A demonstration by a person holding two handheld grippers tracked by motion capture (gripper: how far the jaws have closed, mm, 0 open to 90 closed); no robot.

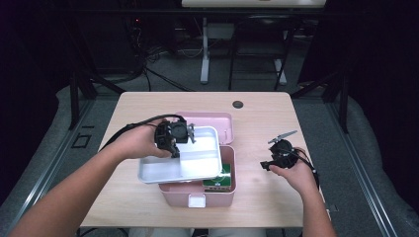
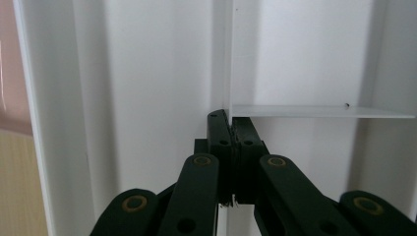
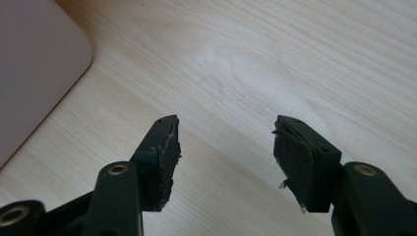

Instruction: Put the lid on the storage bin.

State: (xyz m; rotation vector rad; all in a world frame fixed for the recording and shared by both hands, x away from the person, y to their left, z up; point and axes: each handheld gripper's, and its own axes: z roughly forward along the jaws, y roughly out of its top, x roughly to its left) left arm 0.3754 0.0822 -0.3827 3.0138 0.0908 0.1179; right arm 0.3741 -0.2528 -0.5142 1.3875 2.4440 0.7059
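A white divided tray (image 1: pixel 197 165) hangs tilted above an open pink box (image 1: pixel 197 193) near the table's front. My left gripper (image 1: pixel 174 143) is shut on the tray's inner divider wall (image 2: pixel 231 59); in the left gripper view the jaws pinch that thin white wall. Inside the pink box a green-and-white packet (image 1: pixel 220 180) peeks out from under the tray. The box's pink lid (image 1: pixel 217 121) lies open behind it. My right gripper (image 1: pixel 267 165) hovers open over bare wood to the right of the box, its pads (image 3: pixel 167 147) apart with nothing between them.
The light wooden table (image 1: pixel 262 118) has a round cable hole (image 1: pixel 237 104) at the back. A corner of the pink box (image 3: pixel 34 64) shows at the left of the right gripper view. Dark floor, cables and a desk leg lie beyond the table.
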